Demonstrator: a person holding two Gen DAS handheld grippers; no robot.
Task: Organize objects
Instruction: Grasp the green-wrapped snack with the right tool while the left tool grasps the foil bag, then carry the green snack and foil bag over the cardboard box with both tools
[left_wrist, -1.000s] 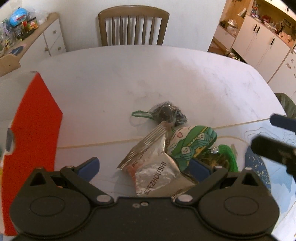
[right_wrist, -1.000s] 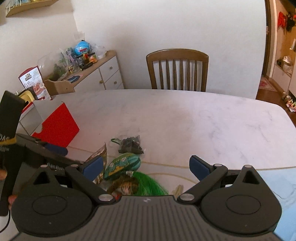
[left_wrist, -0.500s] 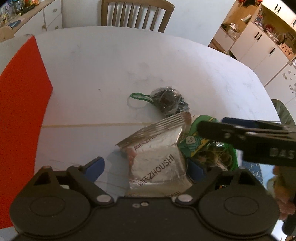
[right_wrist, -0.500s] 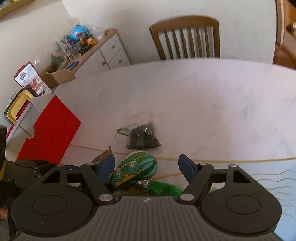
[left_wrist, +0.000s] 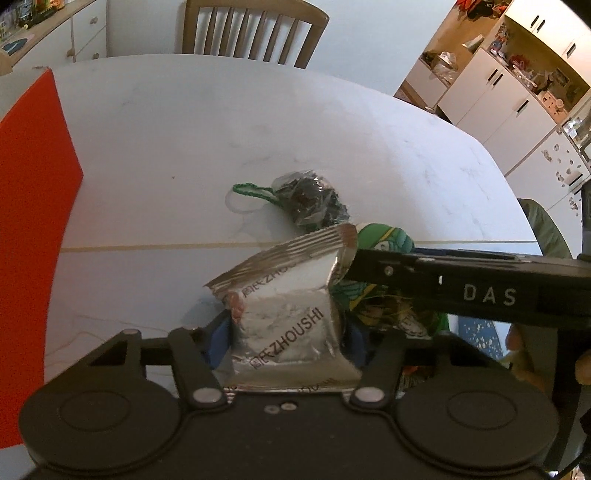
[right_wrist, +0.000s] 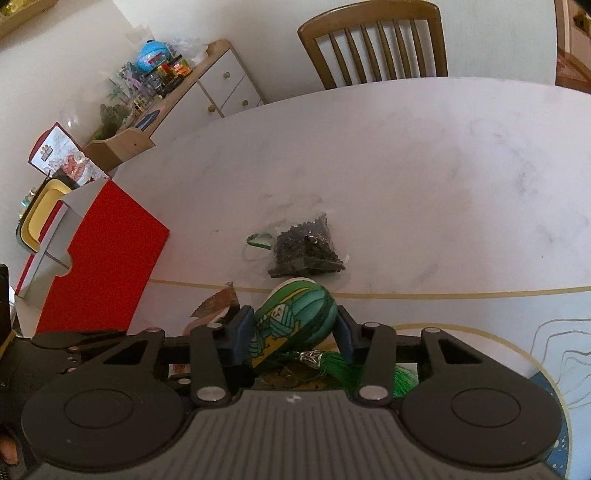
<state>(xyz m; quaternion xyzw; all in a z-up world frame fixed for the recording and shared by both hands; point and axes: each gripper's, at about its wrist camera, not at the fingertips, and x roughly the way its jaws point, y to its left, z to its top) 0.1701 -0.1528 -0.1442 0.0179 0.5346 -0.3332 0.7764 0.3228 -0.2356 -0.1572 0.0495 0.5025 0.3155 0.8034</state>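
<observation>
A silver foil snack packet (left_wrist: 284, 295) stands between the blue pads of my left gripper (left_wrist: 288, 328); the jaws are closing and both pads press its sides. My right gripper (right_wrist: 295, 325) is closing on a green painted egg-shaped ornament (right_wrist: 295, 310), with a pad against each flank. The ornament's green tassel (right_wrist: 332, 363) trails under that gripper. In the left wrist view the ornament (left_wrist: 388, 240) shows behind the packet, partly hidden by the right tool's black side (left_wrist: 461, 291). A clear bag of dark beads (right_wrist: 306, 251) with a green loop lies just beyond on the white table (right_wrist: 406, 166).
A red open box (right_wrist: 103, 251) stands at the table's left edge. A wooden chair (right_wrist: 373, 48) is at the far side. A sideboard (right_wrist: 207, 85) with toys lines the left wall. A blue-and-gold patterned mat (right_wrist: 554, 435) lies at the near right.
Both grippers' jaws have narrowed from wide open onto their objects. The right gripper came down and in over the green ornament; the left stayed by the foil packet, which now stands more upright.
</observation>
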